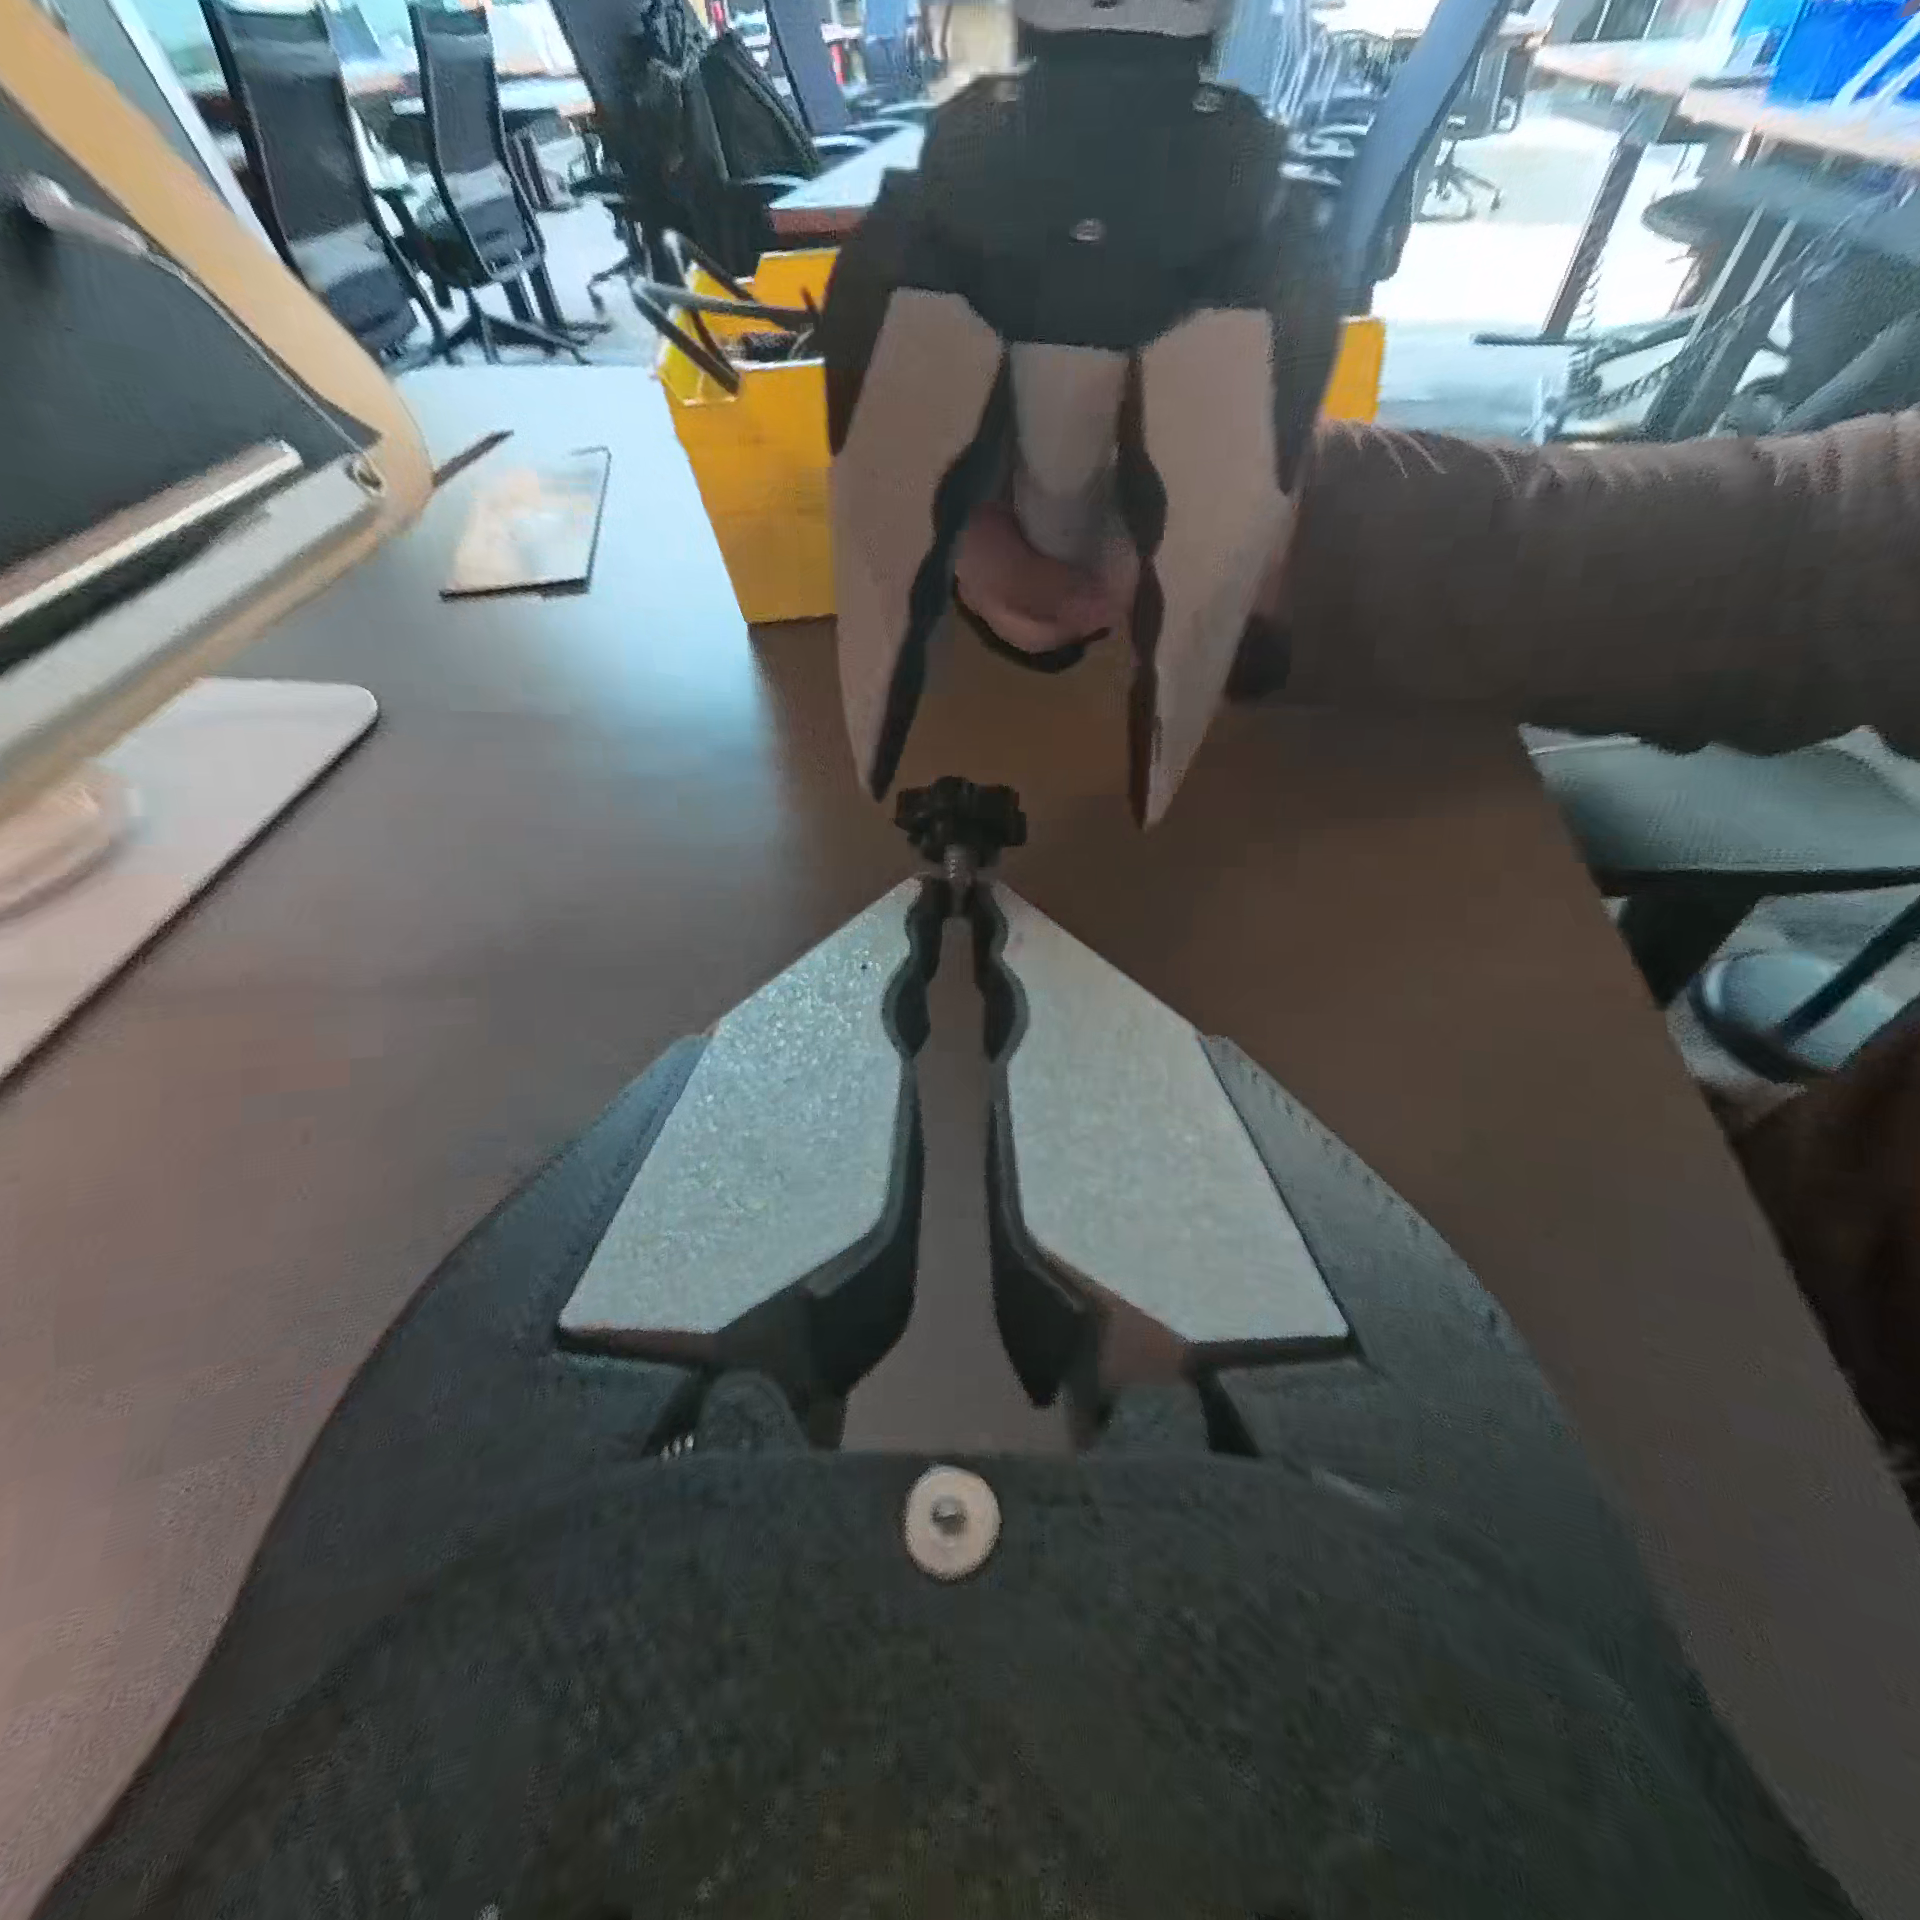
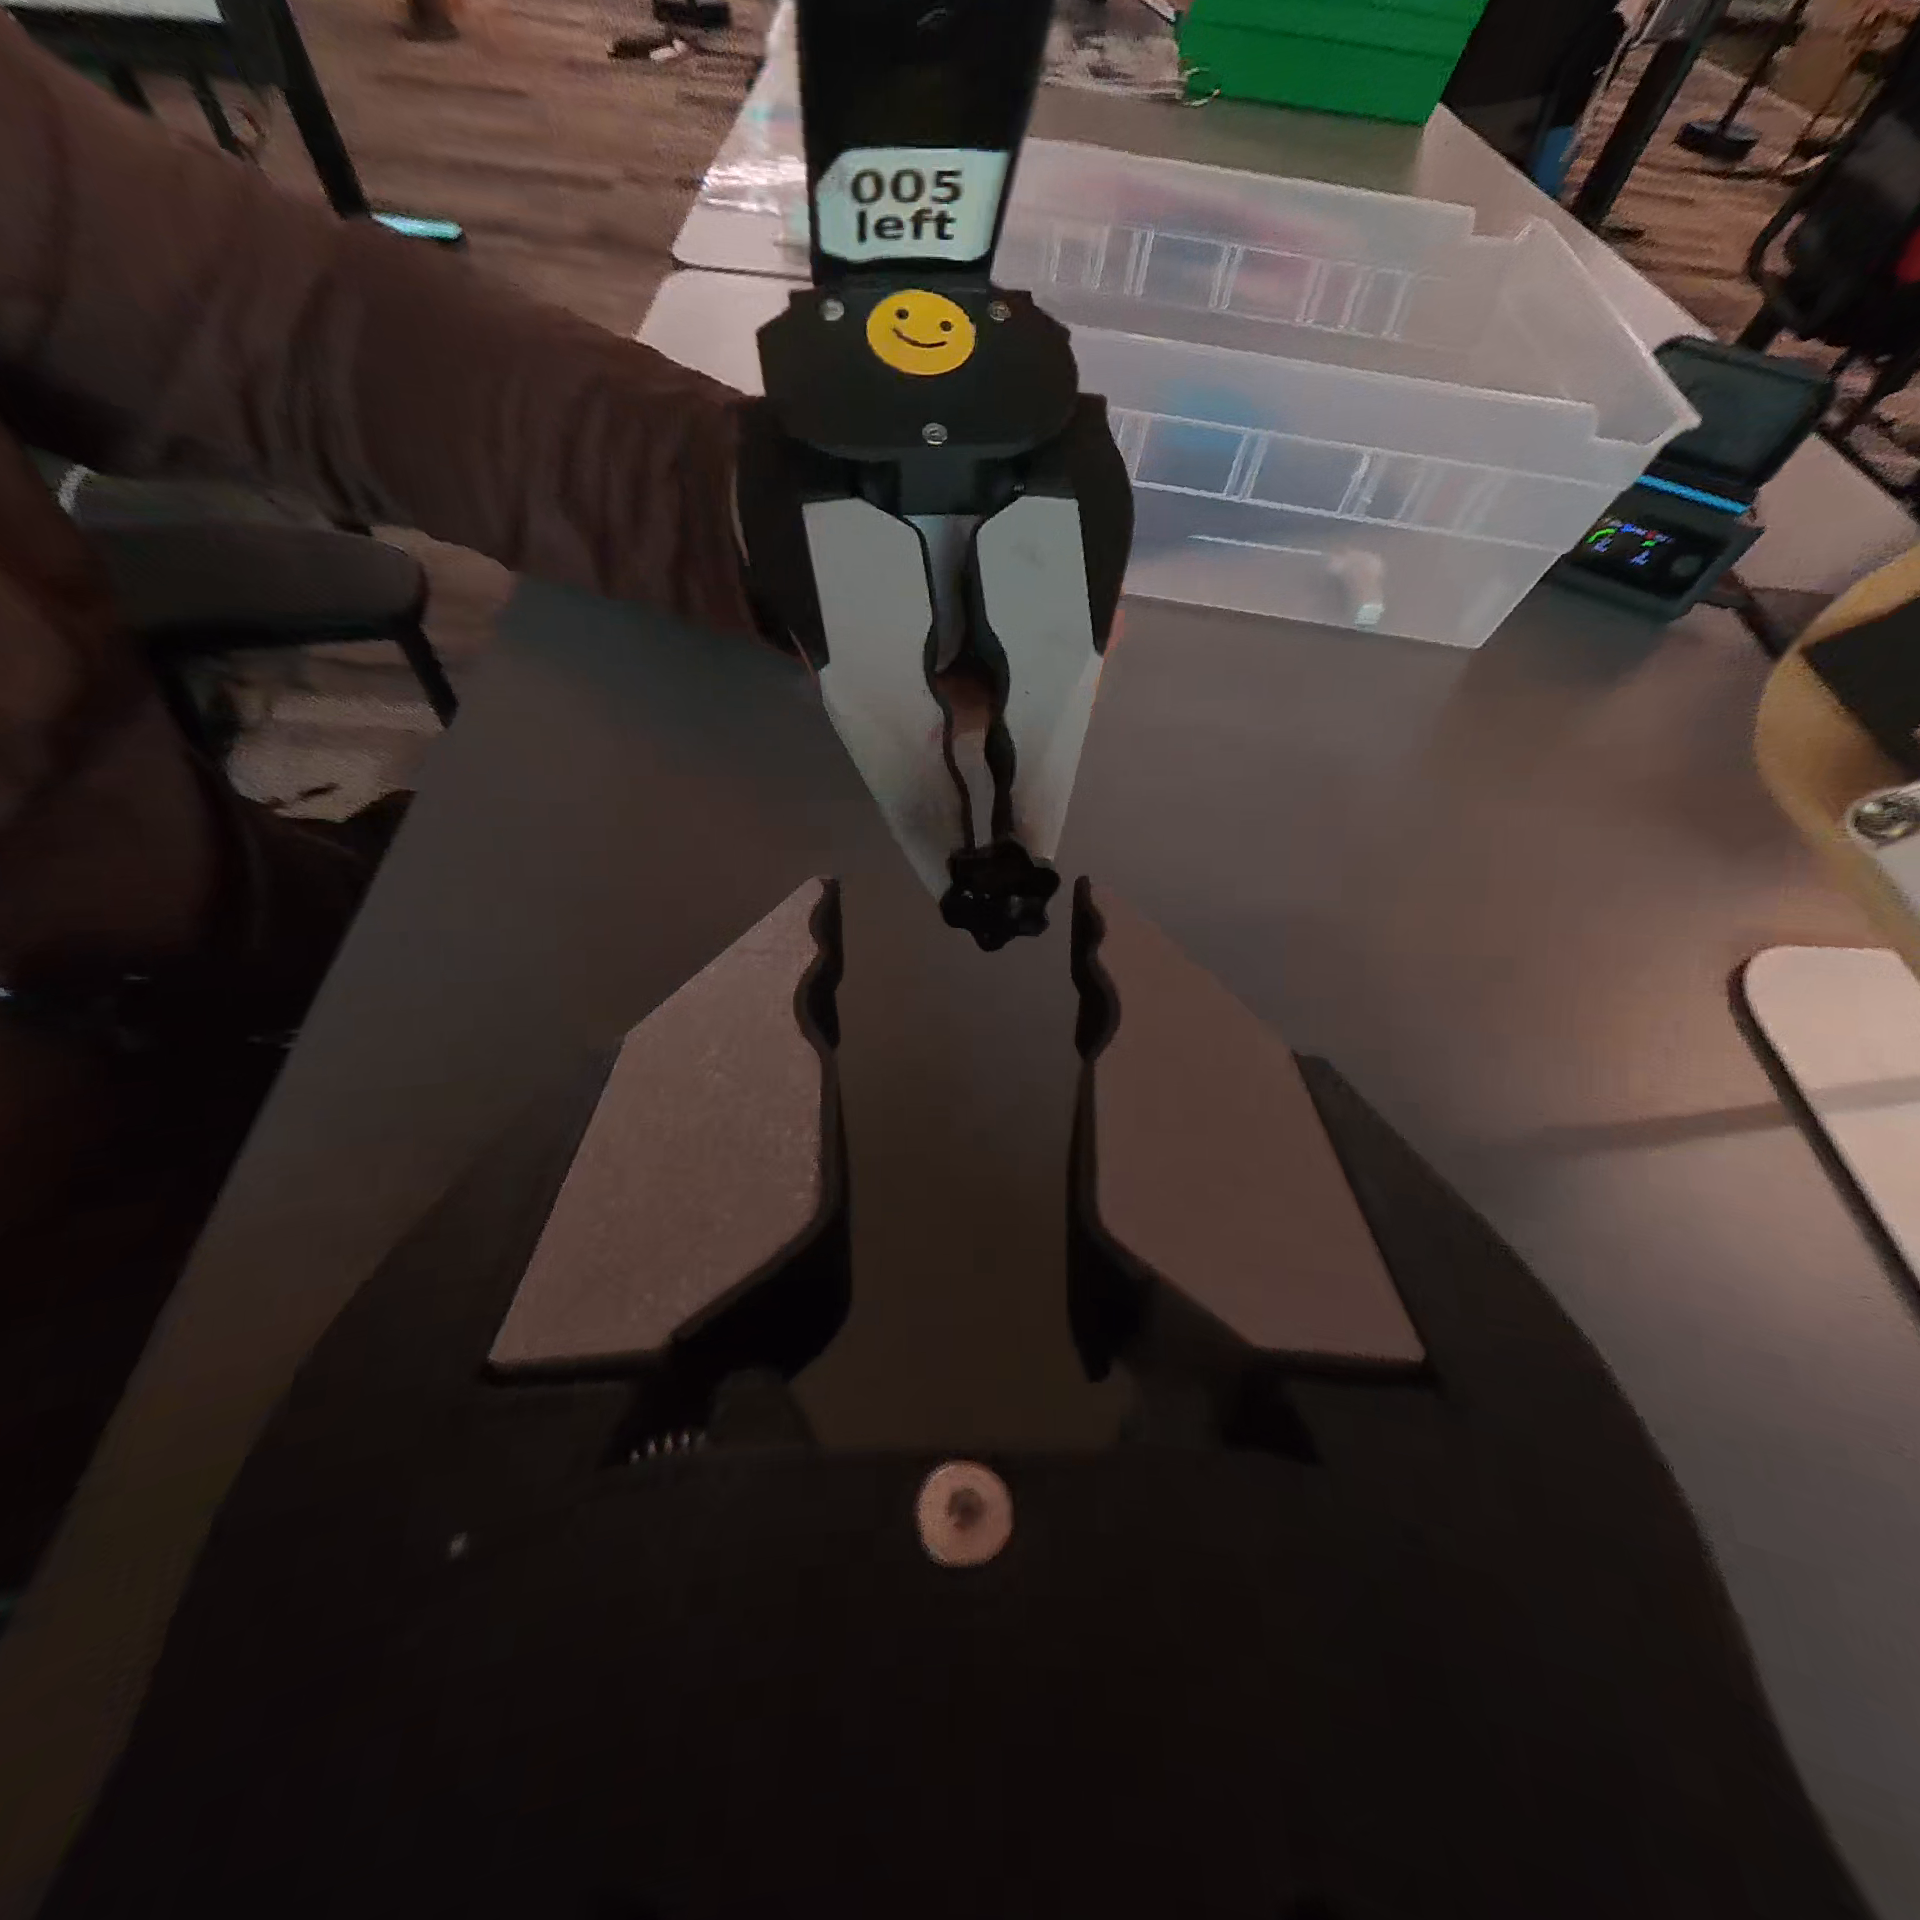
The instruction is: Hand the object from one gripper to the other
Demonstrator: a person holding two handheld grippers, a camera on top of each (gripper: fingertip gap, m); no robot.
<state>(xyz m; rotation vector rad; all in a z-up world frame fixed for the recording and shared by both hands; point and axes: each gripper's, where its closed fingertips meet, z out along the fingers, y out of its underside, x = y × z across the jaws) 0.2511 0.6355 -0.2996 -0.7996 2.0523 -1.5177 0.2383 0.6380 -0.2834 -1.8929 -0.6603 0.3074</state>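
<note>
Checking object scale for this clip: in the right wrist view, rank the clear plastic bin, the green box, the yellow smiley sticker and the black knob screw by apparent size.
1. clear plastic bin
2. green box, cropped by the frame edge and farther off, so its true size is unsure
3. black knob screw and yellow smiley sticker: these look alike in size, so they are not ranked.

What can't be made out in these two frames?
- Left wrist view: the knob's screw shank is hidden between the left tongs.
- Right wrist view: the knob covers the shank; bin contents blur behind frosted walls.
- Right tongs: contact unclear.
</note>
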